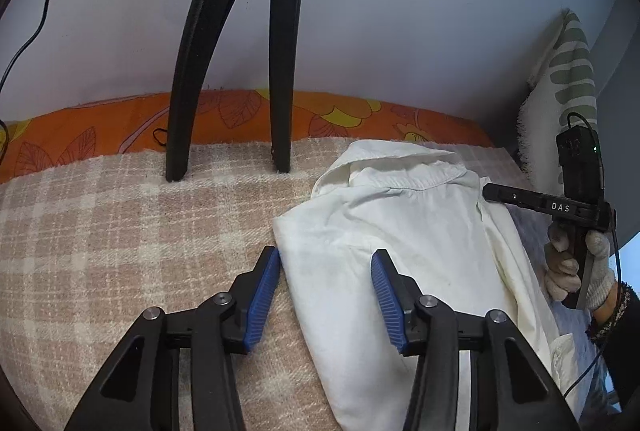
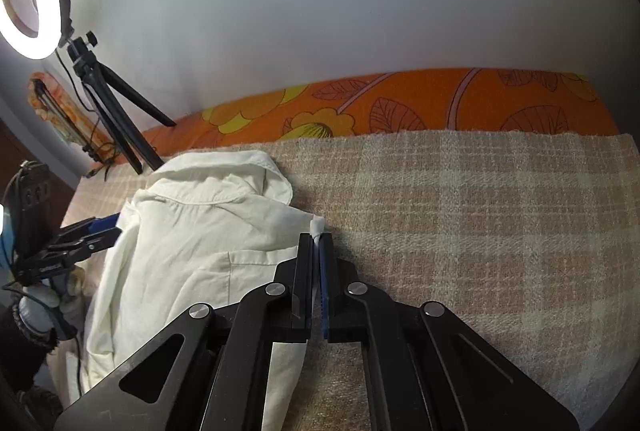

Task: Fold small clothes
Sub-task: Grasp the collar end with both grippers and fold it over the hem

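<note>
Right gripper (image 2: pixel 318 243) pinches white shirt (image 2: pixel 192 231) edge; left gripper (image 1: pixel 325 271) agape.

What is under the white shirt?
The white shirt lies on a beige checked blanket. Whatever sits beneath its folded layers is covered.

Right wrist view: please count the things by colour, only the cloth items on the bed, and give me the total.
White: 1, the shirt, its edge pinched in the right gripper.
Beige check: 1, the blanket.
Orange floral: 1, the sheet.
Total: 3.
</note>
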`<action>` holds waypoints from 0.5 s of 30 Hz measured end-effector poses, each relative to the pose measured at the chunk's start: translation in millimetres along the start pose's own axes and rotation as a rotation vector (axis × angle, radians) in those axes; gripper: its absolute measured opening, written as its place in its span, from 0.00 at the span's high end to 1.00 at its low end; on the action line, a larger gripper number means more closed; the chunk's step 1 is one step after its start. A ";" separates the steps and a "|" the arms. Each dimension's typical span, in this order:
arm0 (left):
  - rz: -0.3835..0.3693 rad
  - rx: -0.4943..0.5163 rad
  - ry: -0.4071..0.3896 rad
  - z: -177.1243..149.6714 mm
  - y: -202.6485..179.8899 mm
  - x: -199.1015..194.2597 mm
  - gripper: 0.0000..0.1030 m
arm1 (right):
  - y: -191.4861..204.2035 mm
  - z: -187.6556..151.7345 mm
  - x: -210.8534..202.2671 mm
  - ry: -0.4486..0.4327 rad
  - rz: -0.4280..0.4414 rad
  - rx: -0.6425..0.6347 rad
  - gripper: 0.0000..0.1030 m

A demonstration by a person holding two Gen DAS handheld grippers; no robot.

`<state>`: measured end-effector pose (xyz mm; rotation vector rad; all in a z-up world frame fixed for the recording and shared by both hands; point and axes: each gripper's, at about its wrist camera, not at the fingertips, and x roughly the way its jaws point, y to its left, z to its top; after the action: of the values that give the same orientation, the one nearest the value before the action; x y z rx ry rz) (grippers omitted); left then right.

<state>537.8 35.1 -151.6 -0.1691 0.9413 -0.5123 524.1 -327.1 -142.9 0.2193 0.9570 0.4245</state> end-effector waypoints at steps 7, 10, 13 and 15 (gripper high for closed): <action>-0.030 -0.011 0.018 5.9 -0.5 5.9 0.97 | -7.3 3.2 1.3 0.019 0.080 0.026 0.99; -0.047 -0.018 -0.001 5.8 -1.6 -4.2 0.99 | -2.8 3.3 -7.1 -0.009 0.085 0.027 0.99; -0.078 -0.034 -0.037 6.8 -2.6 -22.3 0.99 | -0.3 4.7 -27.5 -0.057 0.120 0.040 0.99; -0.089 -0.024 -0.061 7.4 -6.7 -36.6 0.99 | 3.3 5.1 -41.5 -0.078 0.131 0.034 0.99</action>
<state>524.0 46.6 -118.3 -0.2481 0.8837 -0.5747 506.6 -342.5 -108.1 0.3289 0.8763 0.5168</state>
